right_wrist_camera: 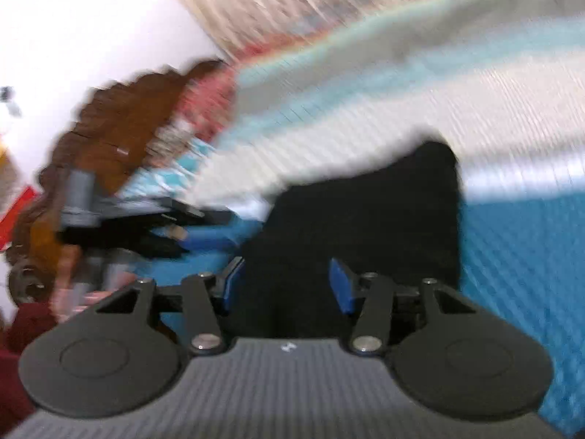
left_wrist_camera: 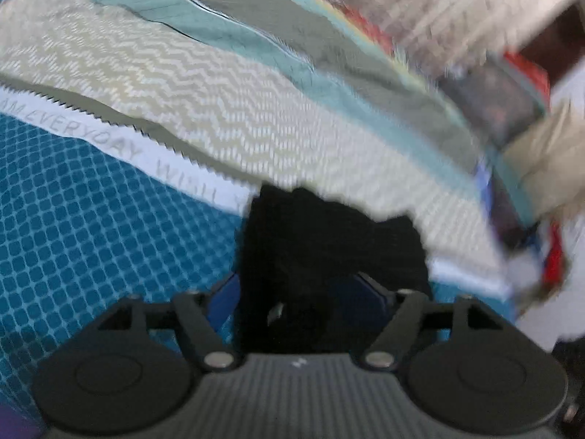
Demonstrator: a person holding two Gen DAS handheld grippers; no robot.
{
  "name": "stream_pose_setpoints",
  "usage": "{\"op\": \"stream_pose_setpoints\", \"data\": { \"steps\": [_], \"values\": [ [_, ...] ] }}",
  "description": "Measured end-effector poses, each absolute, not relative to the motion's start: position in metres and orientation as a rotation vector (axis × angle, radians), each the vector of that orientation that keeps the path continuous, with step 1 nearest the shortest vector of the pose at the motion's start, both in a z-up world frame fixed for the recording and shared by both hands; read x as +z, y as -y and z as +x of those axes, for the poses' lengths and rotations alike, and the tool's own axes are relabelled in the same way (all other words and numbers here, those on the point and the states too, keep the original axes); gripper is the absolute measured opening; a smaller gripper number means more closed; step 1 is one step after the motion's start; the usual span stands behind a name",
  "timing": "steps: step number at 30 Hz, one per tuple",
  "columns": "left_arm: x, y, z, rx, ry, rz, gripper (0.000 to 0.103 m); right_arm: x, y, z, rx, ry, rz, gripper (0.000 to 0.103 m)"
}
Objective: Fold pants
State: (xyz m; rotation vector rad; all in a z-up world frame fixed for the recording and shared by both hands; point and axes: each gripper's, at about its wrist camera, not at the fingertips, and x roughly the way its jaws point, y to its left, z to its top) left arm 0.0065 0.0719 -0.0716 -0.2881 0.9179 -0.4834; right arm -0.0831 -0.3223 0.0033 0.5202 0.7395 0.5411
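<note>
Both the left gripper [left_wrist_camera: 305, 292] and right gripper [right_wrist_camera: 289, 285] are standing released around dark black fabric pants [left_wrist_camera: 329, 241], needing flat, squared edges.

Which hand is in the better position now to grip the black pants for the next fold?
Probably the right tool: the black pants sit between its blue pads. The left tool also faces them, but its pads look wider apart. Blur makes this uncertain.
</note>
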Motion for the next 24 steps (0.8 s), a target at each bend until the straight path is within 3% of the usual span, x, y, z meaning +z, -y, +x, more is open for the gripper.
{"op": "stream_pose_setpoints", "data": {
  "steps": [3,7,8,10,11,12,15,18,20,21,22,24],
  "values": [
    [-0.111,-0.057,0.001,-0.430,-0.962,-0.089,0.075,-0.027,0.315,-0.083,0.458,-0.824,0.553,0.047],
    [-0.089,-0.081,-0.004,-0.438,-0.960,-0.230,0.076,0.010,0.337,-0.091,0.462,-0.737,0.561,0.050],
    [-0.078,-0.085,-0.010,-0.460,-0.923,-0.240,0.080,0.020,0.348,-0.098,0.459,-0.683,0.578,0.055],
    [-0.061,-0.092,-0.020,-0.500,-0.843,-0.235,0.103,0.024,0.370,-0.107,0.444,-0.595,0.626,0.073],
    [-0.057,-0.093,-0.021,-0.516,-0.810,-0.227,0.103,0.025,0.379,-0.105,0.436,-0.568,0.635,0.086],
    [-0.056,-0.092,-0.020,-0.533,-0.797,-0.219,0.103,0.024,0.384,-0.104,0.437,-0.552,0.638,0.091],
    [-0.076,-0.081,0.003,-0.540,-0.874,-0.237,0.103,0.002,0.386,-0.075,0.496,-0.623,0.678,0.099],
    [-0.122,-0.071,0.032,-0.532,-1.035,-0.338,0.103,-0.039,0.381,-0.039,0.526,-0.717,0.774,0.099],
    [-0.127,-0.066,0.028,-0.536,-0.953,-0.355,0.101,-0.066,0.378,-0.021,0.539,-0.790,0.851,0.094],
    [-0.124,-0.060,0.030,-0.572,-0.966,-0.365,0.068,-0.069,0.370,-0.017,0.505,-0.786,0.854,0.077],
    [-0.118,-0.057,0.033,-0.602,-0.997,-0.399,0.050,-0.054,0.366,-0.023,0.500,-0.795,0.839,0.066],
    [-0.088,-0.051,0.041,-0.614,-0.974,-0.410,0.048,-0.030,0.358,-0.015,0.475,-0.817,0.841,0.049]
  ]
}}
